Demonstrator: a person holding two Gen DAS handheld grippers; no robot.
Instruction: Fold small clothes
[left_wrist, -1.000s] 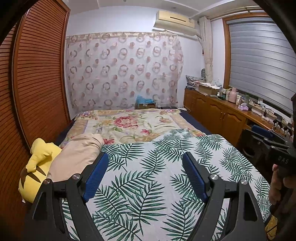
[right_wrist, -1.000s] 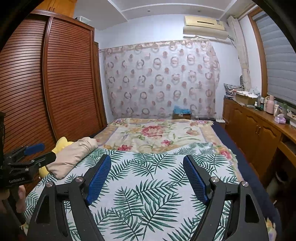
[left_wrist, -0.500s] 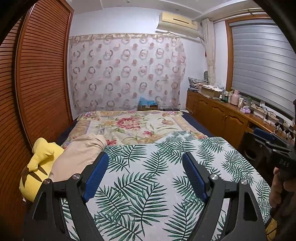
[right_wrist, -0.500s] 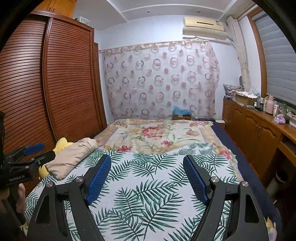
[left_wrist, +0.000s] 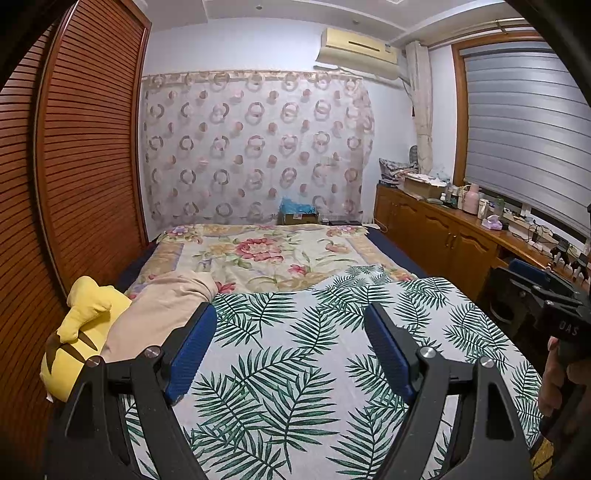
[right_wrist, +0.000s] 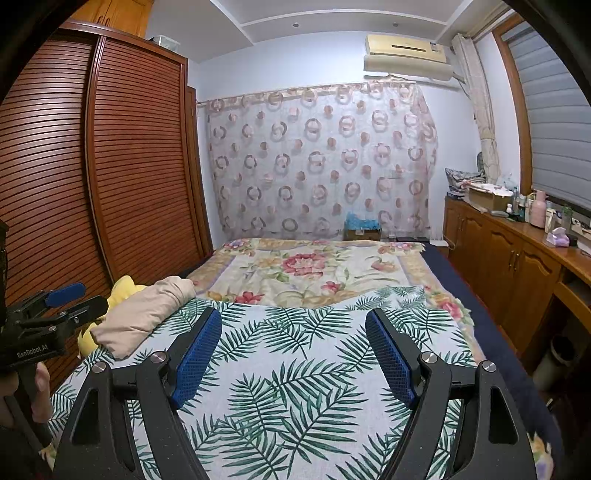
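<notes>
A beige garment (left_wrist: 162, 314) (right_wrist: 144, 310) lies bunched at the left side of the bed, against a yellow plush toy (left_wrist: 79, 339) (right_wrist: 123, 288). My left gripper (left_wrist: 290, 314) hovers over the palm-leaf sheet (left_wrist: 295, 369), open and empty, its left finger close beside the garment in the picture. My right gripper (right_wrist: 293, 317) is also open with nothing between its blue pads, the garment off to its left. Each gripper shows at the edge of the other's view, held by a hand.
A floral quilt (left_wrist: 266, 254) covers the far half of the bed. A slatted wooden wardrobe (right_wrist: 110, 166) runs along the left. A wooden cabinet (right_wrist: 517, 258) with bottles and boxes lines the right wall under a shuttered window. A curtain (left_wrist: 255, 147) hangs behind.
The left wrist view has shifted slightly, the room sliding a little right and down in the picture. Both grippers stay open and the garment has not moved.
</notes>
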